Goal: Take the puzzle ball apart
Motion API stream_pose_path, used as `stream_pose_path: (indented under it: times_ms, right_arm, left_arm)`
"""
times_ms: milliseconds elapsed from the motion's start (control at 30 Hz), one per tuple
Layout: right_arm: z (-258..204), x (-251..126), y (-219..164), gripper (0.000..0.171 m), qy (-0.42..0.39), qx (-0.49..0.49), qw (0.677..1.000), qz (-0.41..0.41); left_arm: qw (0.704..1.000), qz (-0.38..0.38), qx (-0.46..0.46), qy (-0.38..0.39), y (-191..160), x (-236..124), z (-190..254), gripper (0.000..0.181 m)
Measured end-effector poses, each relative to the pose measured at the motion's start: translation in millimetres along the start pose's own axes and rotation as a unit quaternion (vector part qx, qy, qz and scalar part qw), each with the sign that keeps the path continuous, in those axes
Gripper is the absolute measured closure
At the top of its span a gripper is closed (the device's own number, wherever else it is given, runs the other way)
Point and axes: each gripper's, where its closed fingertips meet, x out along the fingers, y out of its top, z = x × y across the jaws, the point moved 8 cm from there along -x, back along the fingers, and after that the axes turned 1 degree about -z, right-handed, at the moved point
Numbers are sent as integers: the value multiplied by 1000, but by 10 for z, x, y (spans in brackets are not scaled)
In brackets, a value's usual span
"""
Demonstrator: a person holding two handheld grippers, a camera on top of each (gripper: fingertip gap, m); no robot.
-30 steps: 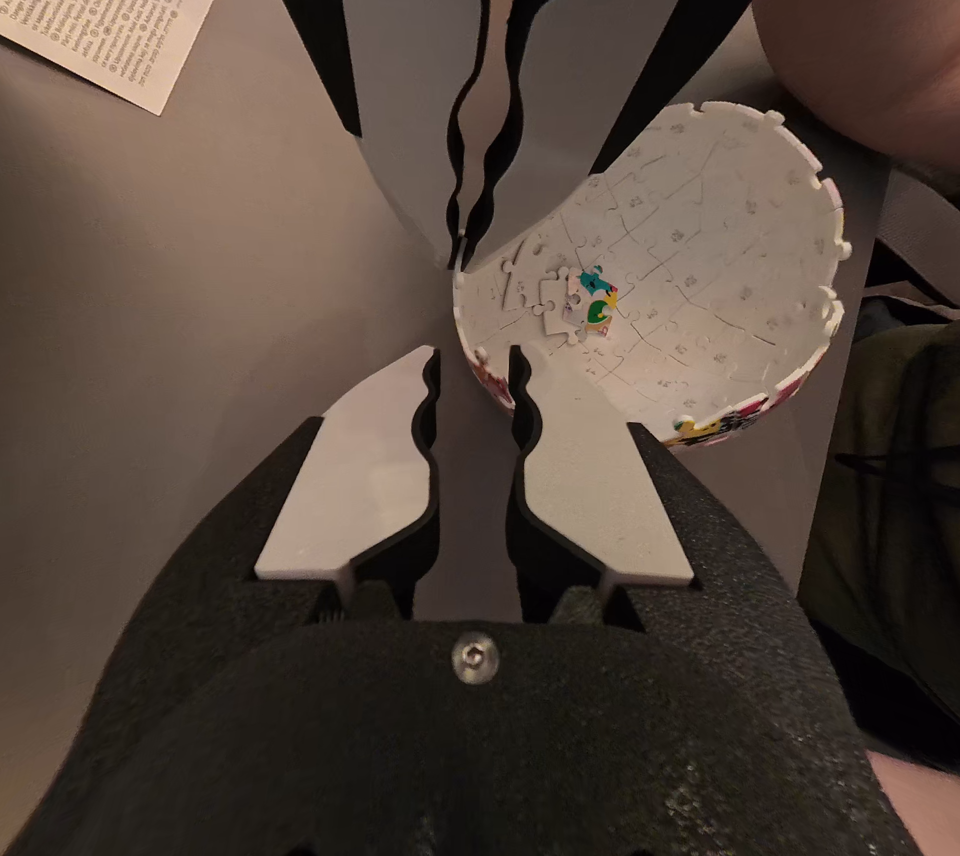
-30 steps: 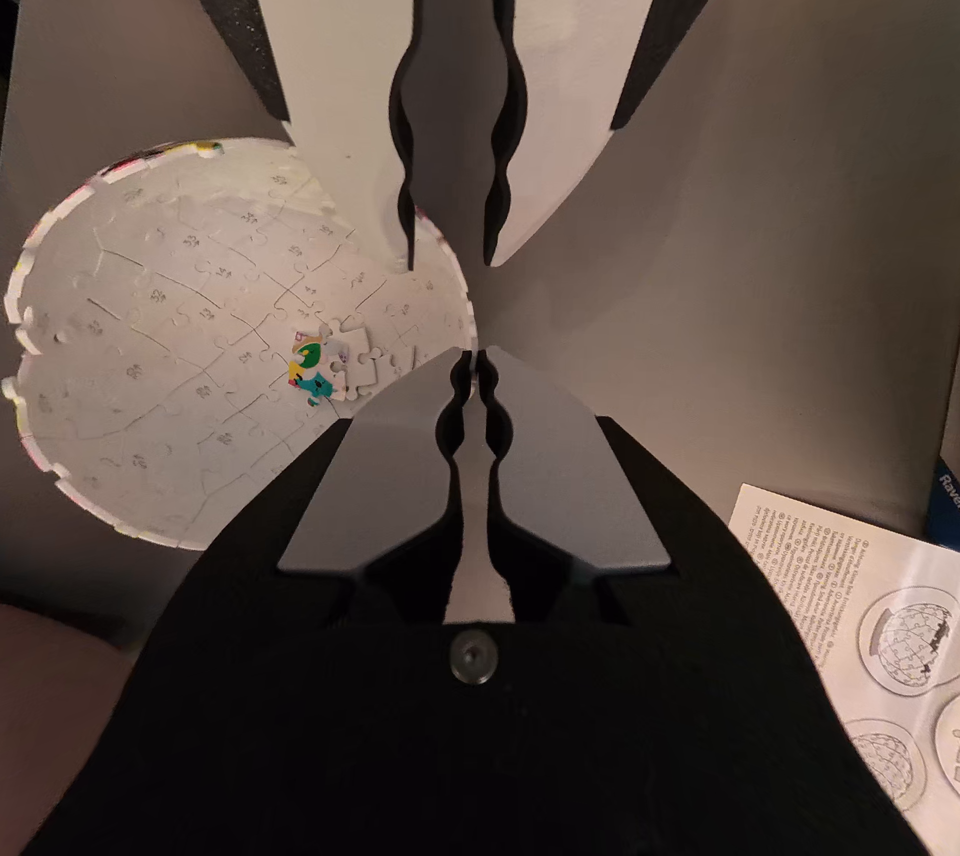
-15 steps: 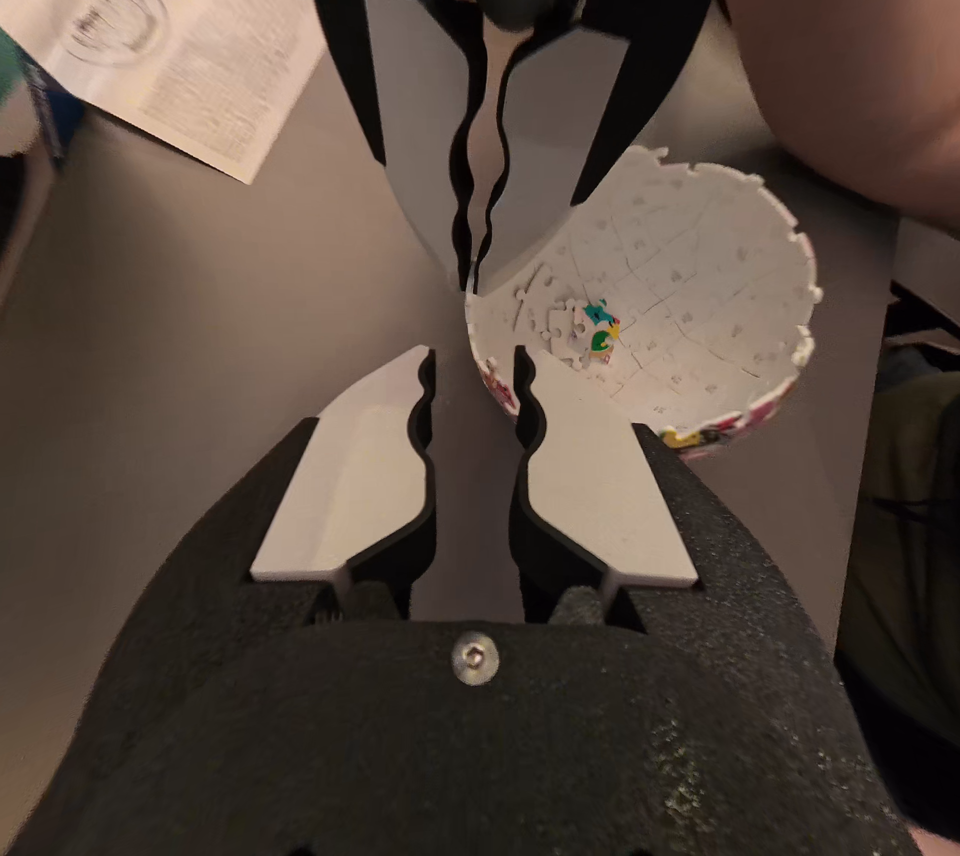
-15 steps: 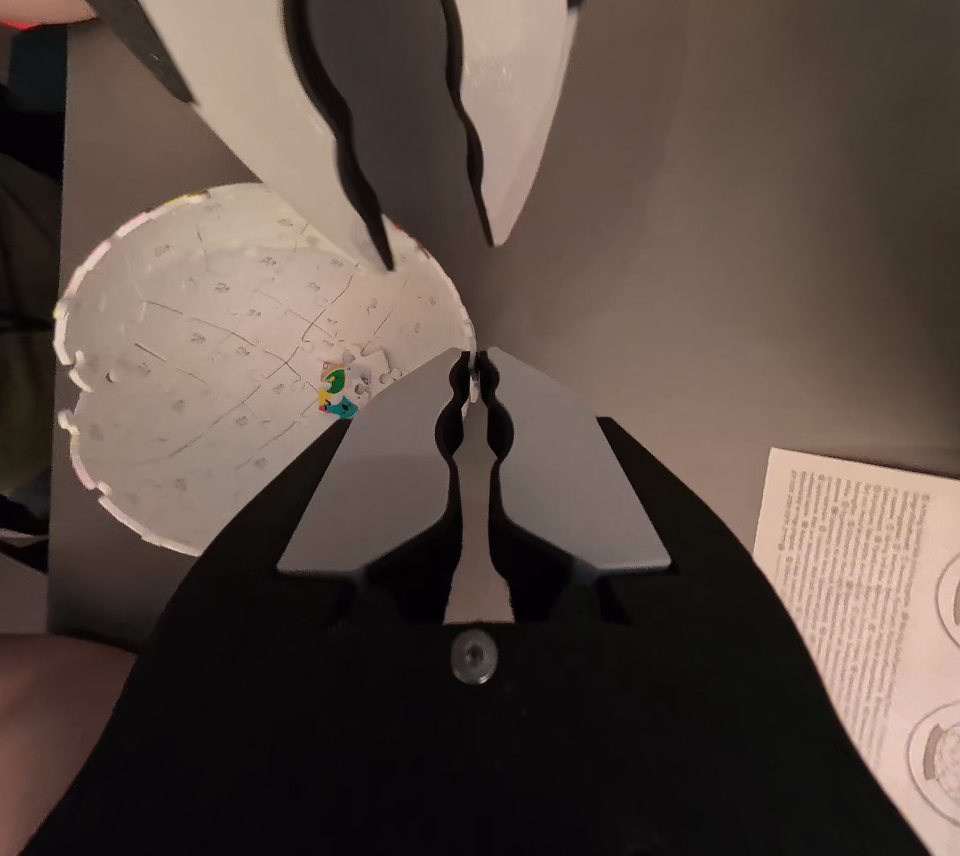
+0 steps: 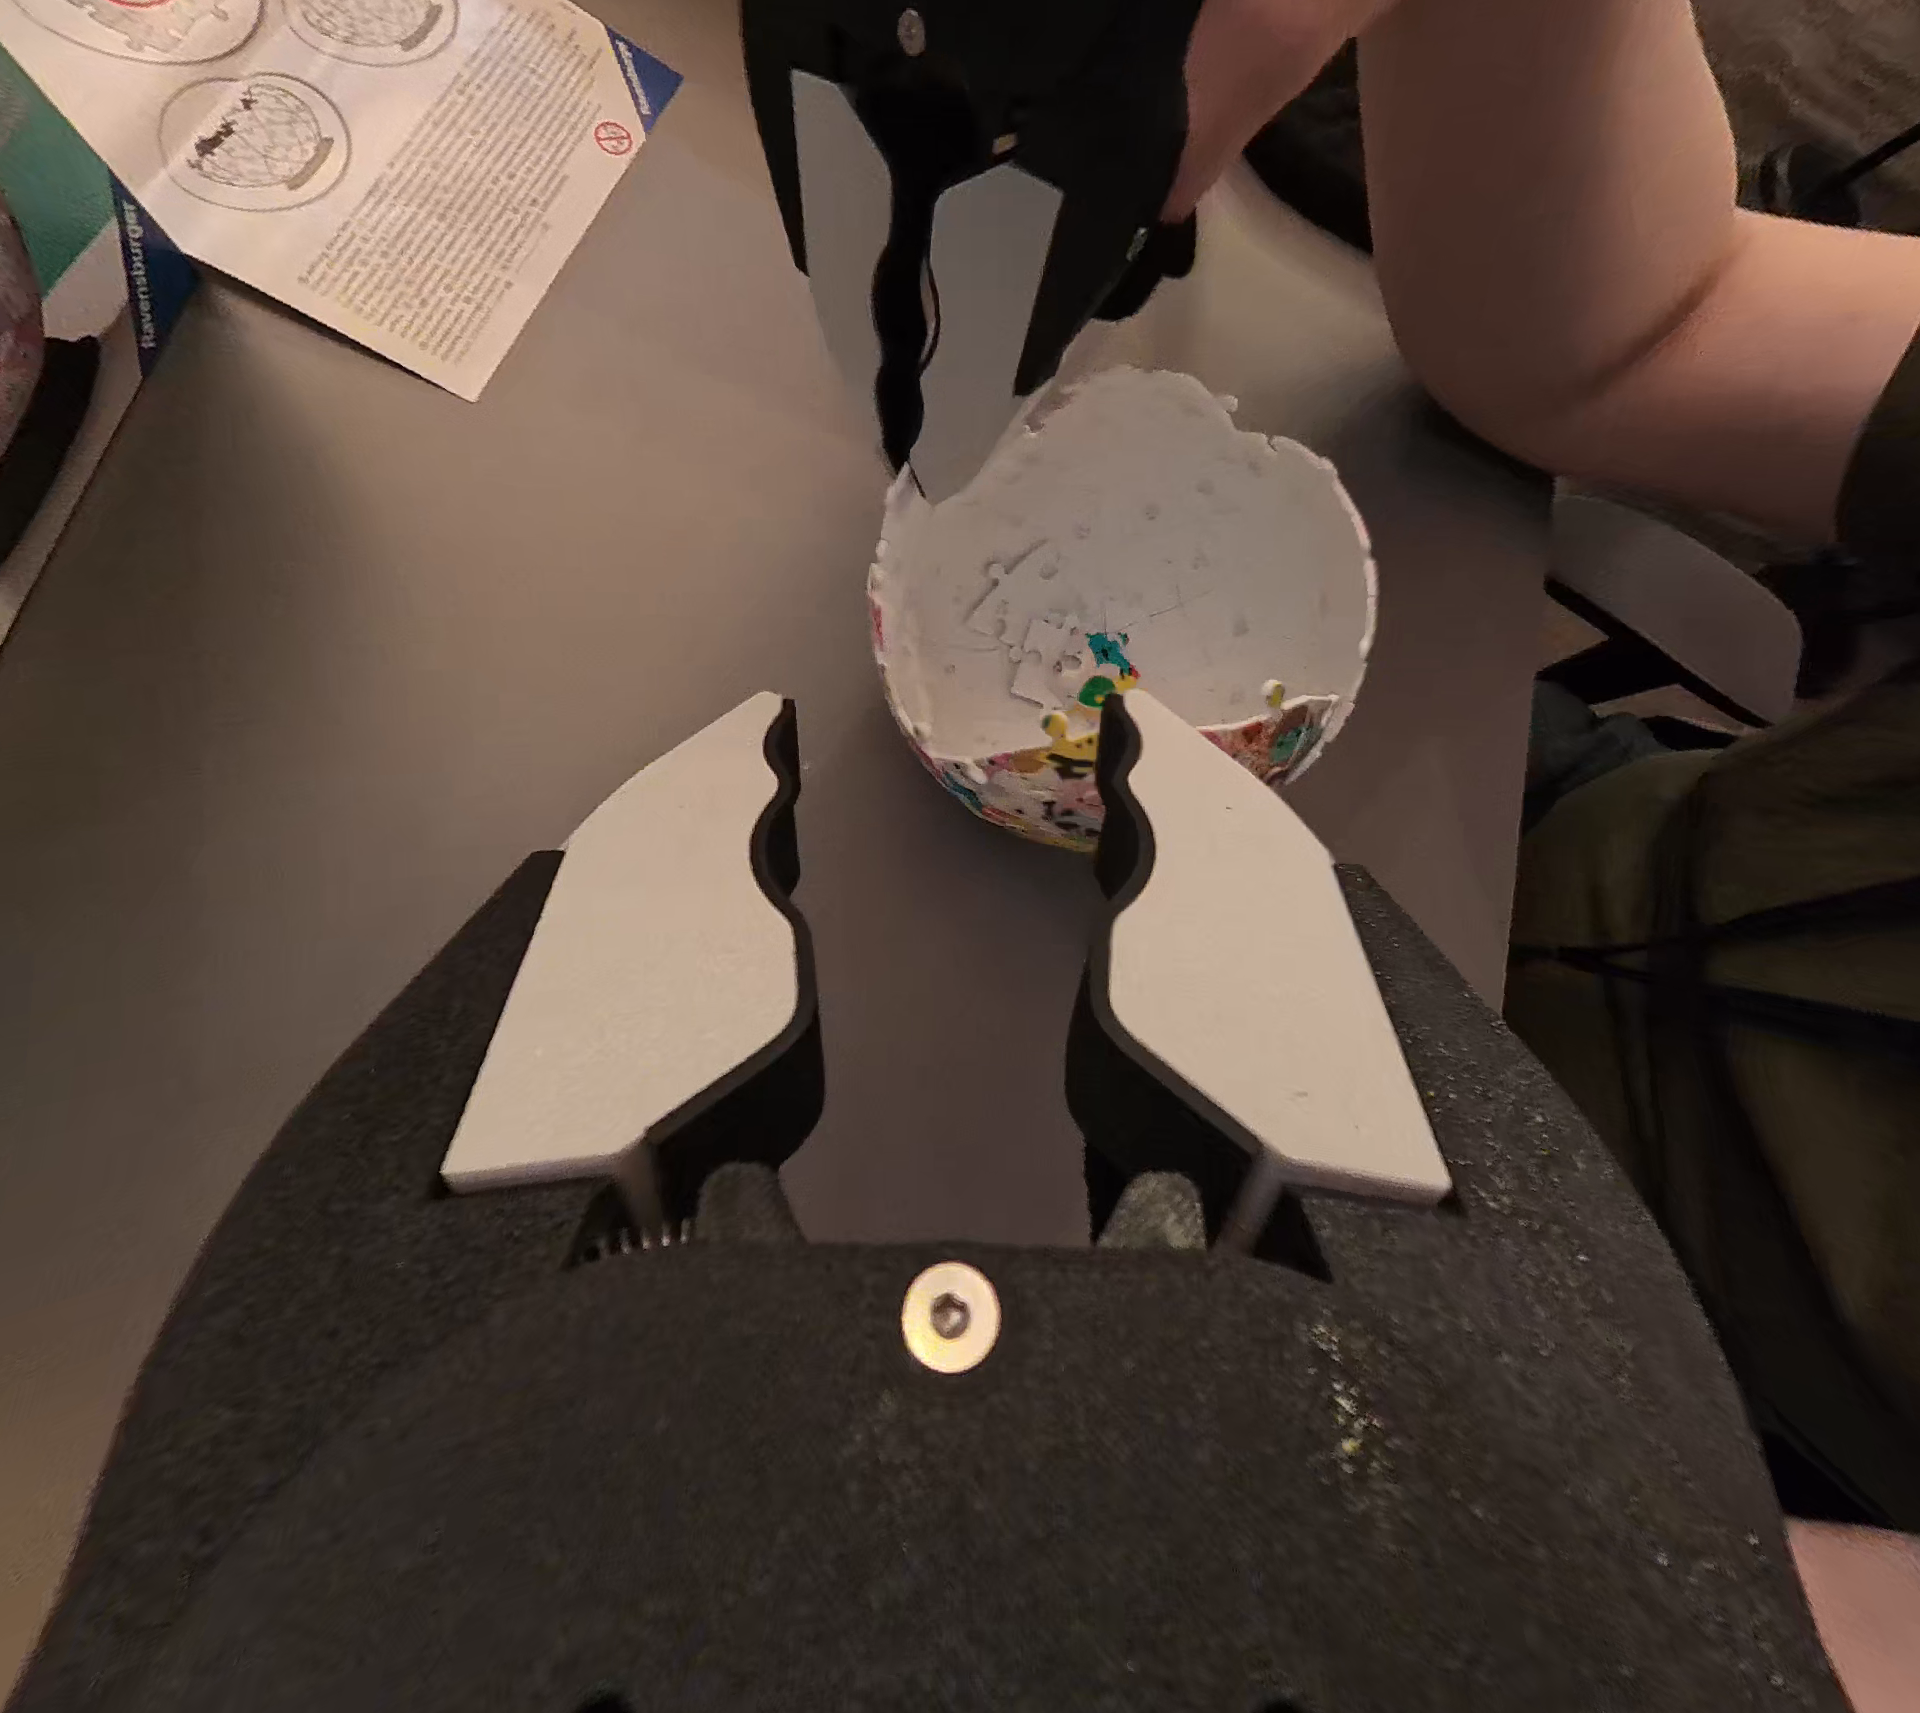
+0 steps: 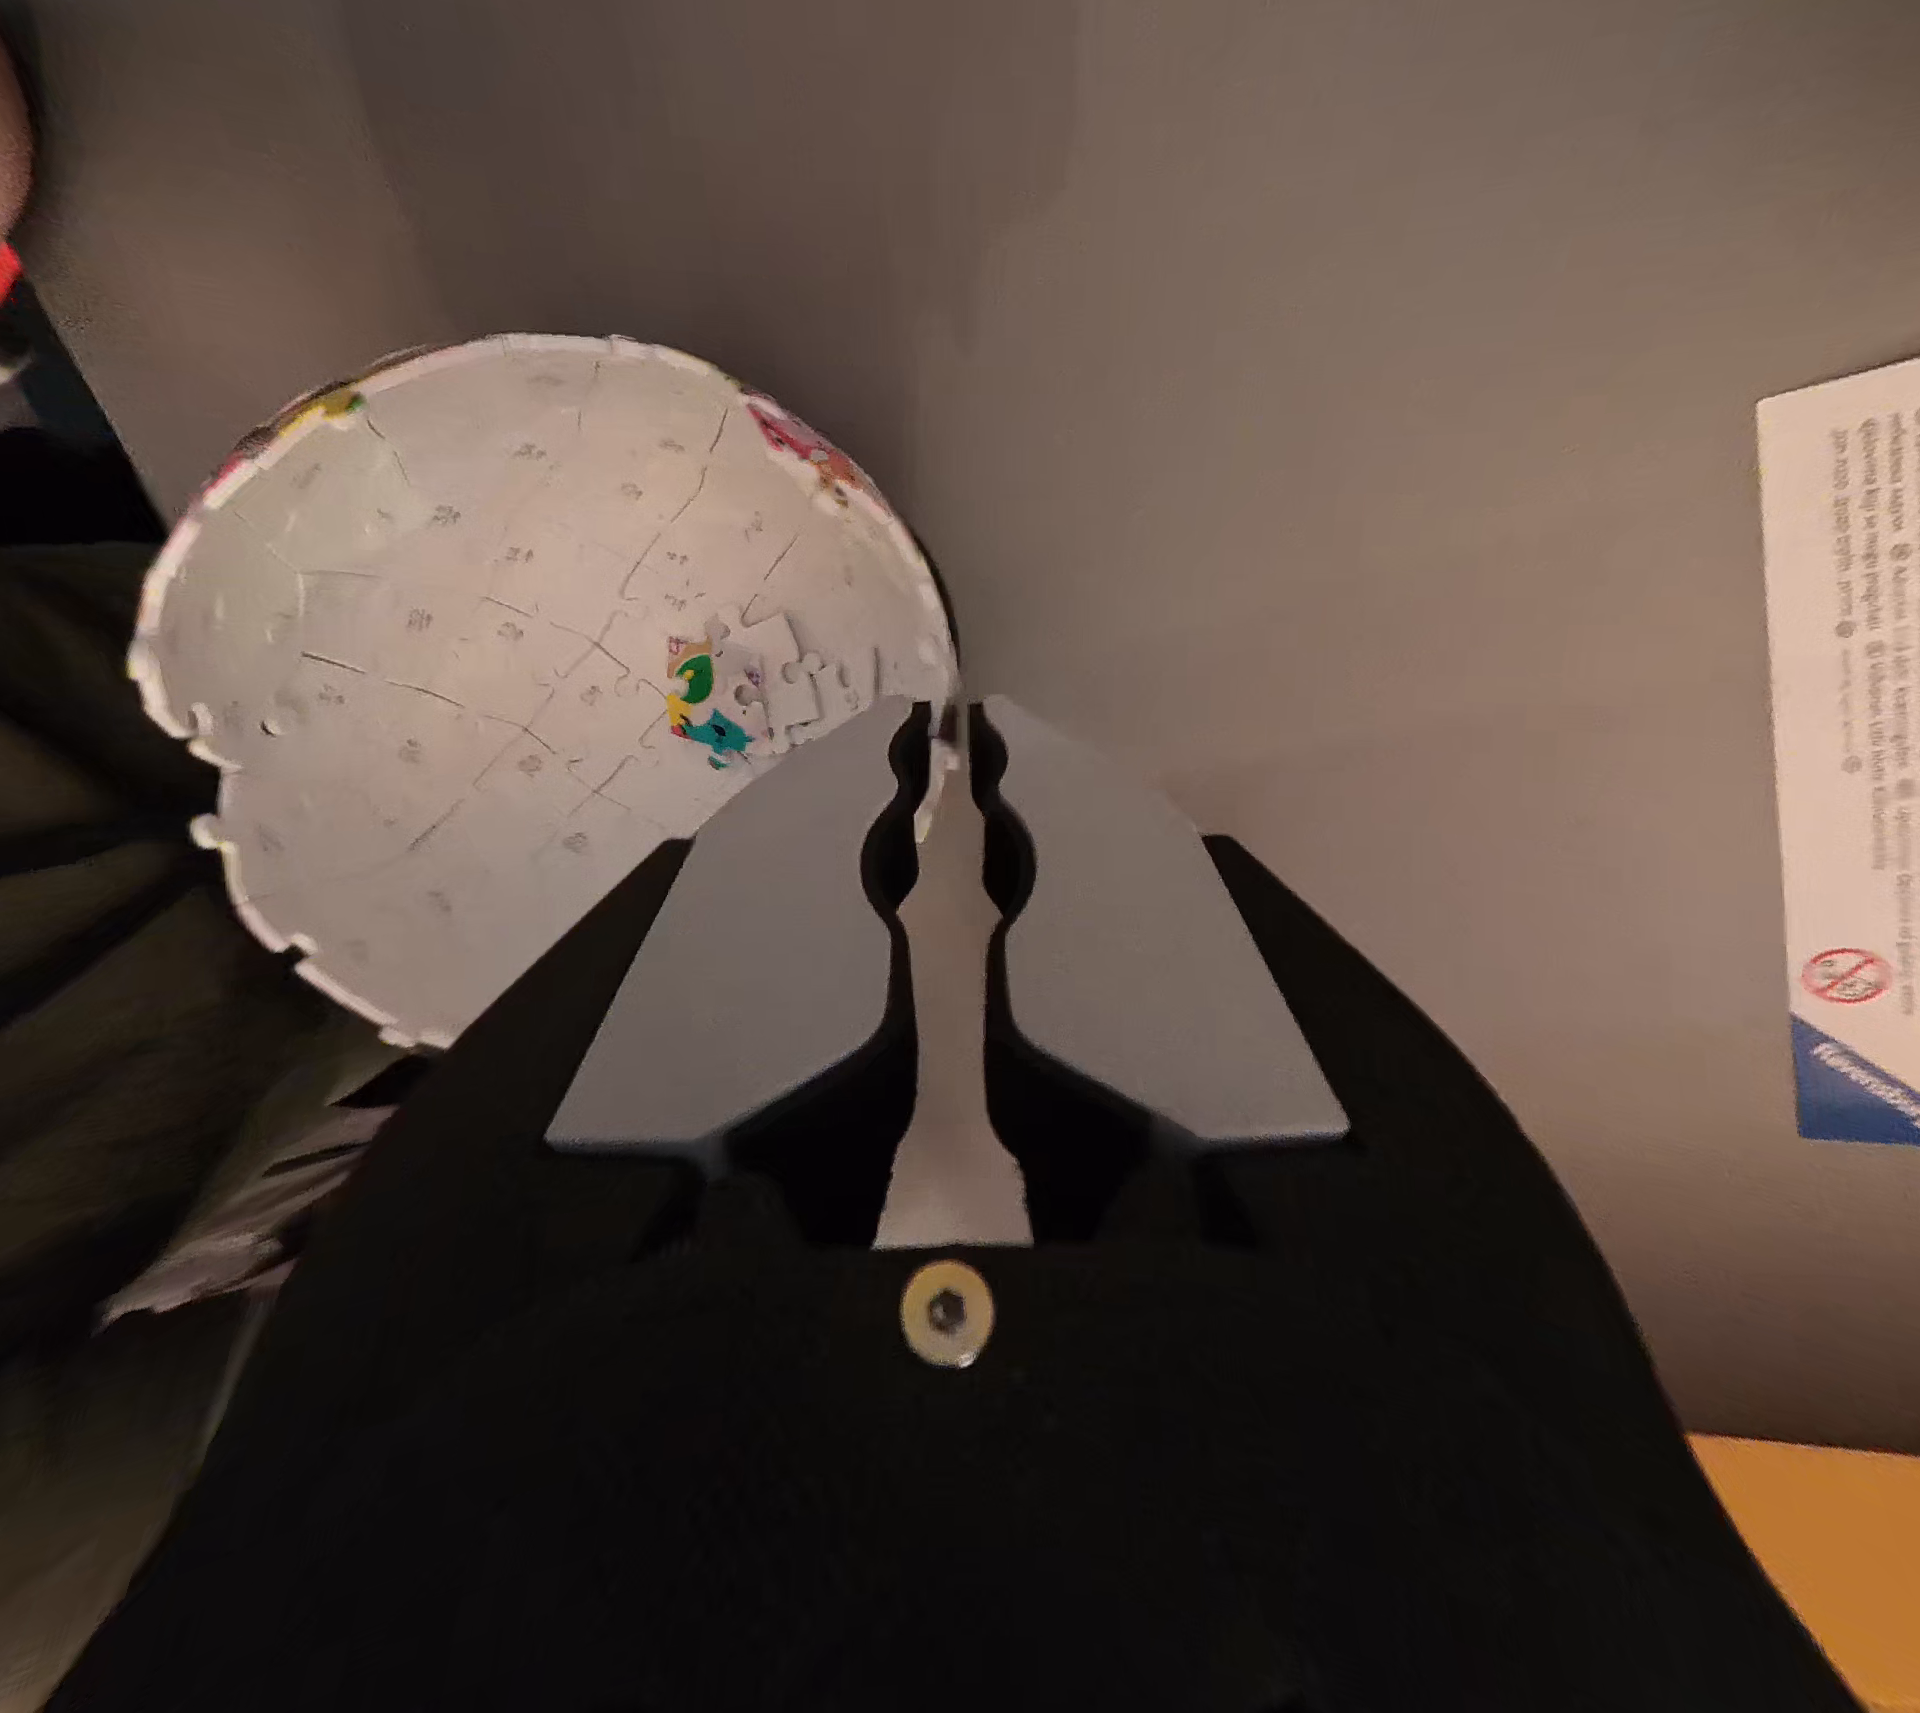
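Note:
The puzzle ball is down to a half shell, white inside and colourful outside, resting on the grey table. A few loose pieces lie inside it. My left gripper is open wide and empty, just short of the shell's near rim. My right gripper stands over the shell's rim. Its pads are slightly apart, with a sliver of light between the rim and the right pad. In the left wrist view the right gripper sits at the shell's far left rim. The shell also shows in the right wrist view.
A printed instruction leaflet lies at the far left of the table and also shows in the right wrist view. A blue-edged box lies beside it. A person's arm reaches in from the right. An orange surface is at the lower right. The tips of one gripper are about 11 centimeters away from the tips of the other.
My left gripper has opened wide and drawn back from the shell's near rim. My right gripper's pads, pinched on the rim before, have parted a little around it.

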Motion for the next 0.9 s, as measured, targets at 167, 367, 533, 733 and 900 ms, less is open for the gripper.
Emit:
stream_pose_path:
  times_ms: [167, 367, 533, 733, 900]
  right_arm:
    - [-11, -65, 139, 144, -69, -105, 991, 54]
    - [-199, -88, 243, 144, -65, -256, 959, 105]
    - [-282, -78, 355, 146, -38, -322, 936, 134]
    - [-124, -199, 376, 149, 8, -328, 923, 202]
    - [-40, -409, 277, 153, 29, -324, 903, 280]
  left_arm:
    - [1000, -13, 9, 5, -12, -15, 73, 123]
    - [1000, -19, 9, 8, -31, 8, 122, 120]
    - [997, 67, 26, 37, -58, -45, 288, 112]
    - [959, 238, 90, 123, -397, 47, 572, 81]
    - [940, 298, 71, 146, -523, 293, 635, 62]
